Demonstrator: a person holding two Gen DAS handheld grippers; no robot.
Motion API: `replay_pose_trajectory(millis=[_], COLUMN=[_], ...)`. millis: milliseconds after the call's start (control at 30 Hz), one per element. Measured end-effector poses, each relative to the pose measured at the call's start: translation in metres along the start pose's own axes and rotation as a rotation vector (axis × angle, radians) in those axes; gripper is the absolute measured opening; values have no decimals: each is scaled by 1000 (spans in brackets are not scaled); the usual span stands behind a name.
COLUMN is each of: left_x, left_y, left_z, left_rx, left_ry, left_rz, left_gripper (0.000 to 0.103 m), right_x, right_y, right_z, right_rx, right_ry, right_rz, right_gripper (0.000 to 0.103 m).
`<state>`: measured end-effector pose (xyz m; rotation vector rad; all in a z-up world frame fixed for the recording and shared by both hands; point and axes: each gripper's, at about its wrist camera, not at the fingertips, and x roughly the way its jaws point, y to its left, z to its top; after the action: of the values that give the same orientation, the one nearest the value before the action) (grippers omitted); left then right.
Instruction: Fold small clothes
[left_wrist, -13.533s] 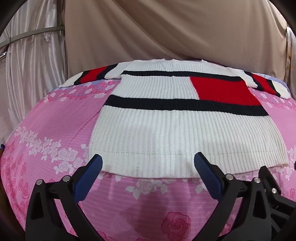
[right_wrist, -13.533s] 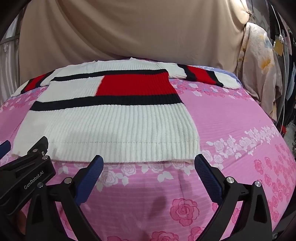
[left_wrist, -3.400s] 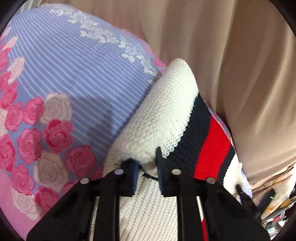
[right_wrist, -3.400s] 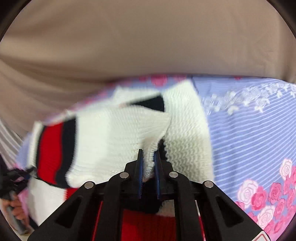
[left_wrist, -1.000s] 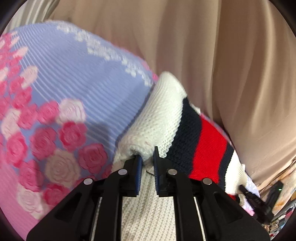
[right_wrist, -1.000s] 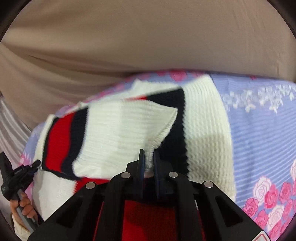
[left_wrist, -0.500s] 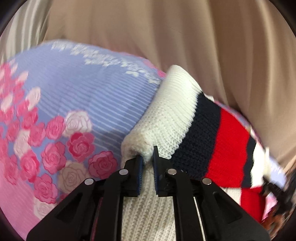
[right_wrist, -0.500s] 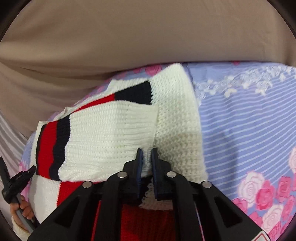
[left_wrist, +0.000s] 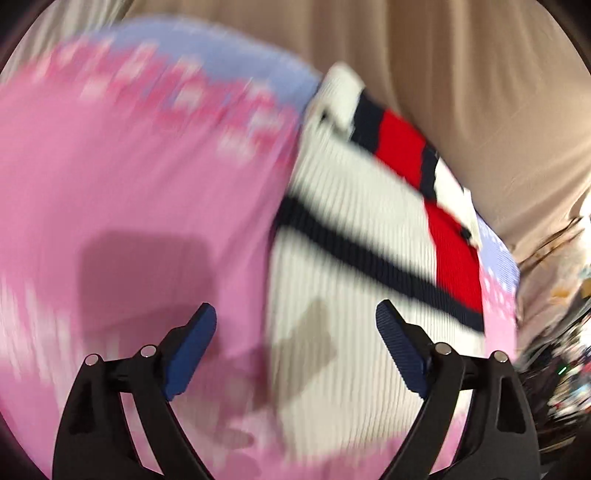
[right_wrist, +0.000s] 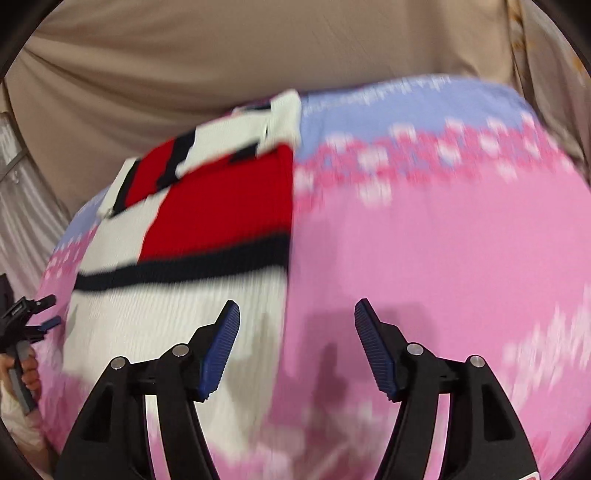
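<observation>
A white knit sweater (left_wrist: 354, 280) with navy stripes and a red block lies flat on the pink floral bedsheet (left_wrist: 129, 192). Both sleeves are folded in across its top; the folded sleeve shows red and navy bands in the right wrist view (right_wrist: 173, 166). My left gripper (left_wrist: 295, 332) is open and empty, above the sweater's left edge near the hem. My right gripper (right_wrist: 297, 328) is open and empty, above the sweater's right edge (right_wrist: 258, 258). Both views are motion-blurred.
A beige curtain (left_wrist: 461, 74) hangs behind the bed. The sheet turns lilac at its far end (right_wrist: 388, 107). My left gripper and the hand that holds it show at the left edge of the right wrist view (right_wrist: 22, 332). Clutter sits at the far right (left_wrist: 565, 295).
Both grippers have let go of the sleeve cuffs, opened, and pulled back toward the hem end. The sleeves now lie folded across the sweater's top.
</observation>
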<state>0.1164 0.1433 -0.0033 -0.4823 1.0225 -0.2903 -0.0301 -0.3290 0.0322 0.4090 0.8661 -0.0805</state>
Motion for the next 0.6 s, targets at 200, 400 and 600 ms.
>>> replay_pose_trajectory(millis=[200,400,600], left_x=[-10,7,10], left_y=[-1,-27,-35], left_z=[-47,-42,-37], left_rx=[-65,-51,-45], left_ry=[7,7,14], left_rz=[-162,-217,-186], left_gripper=[86,65,7], right_x=[8,22,24], right_y=[21,40,48], right_z=[-48,-36,-25], right_rx=[42,74,106], right_ry=[31,-19,-13], right_rz=[126,156,187], right_gripper=[67,70,31])
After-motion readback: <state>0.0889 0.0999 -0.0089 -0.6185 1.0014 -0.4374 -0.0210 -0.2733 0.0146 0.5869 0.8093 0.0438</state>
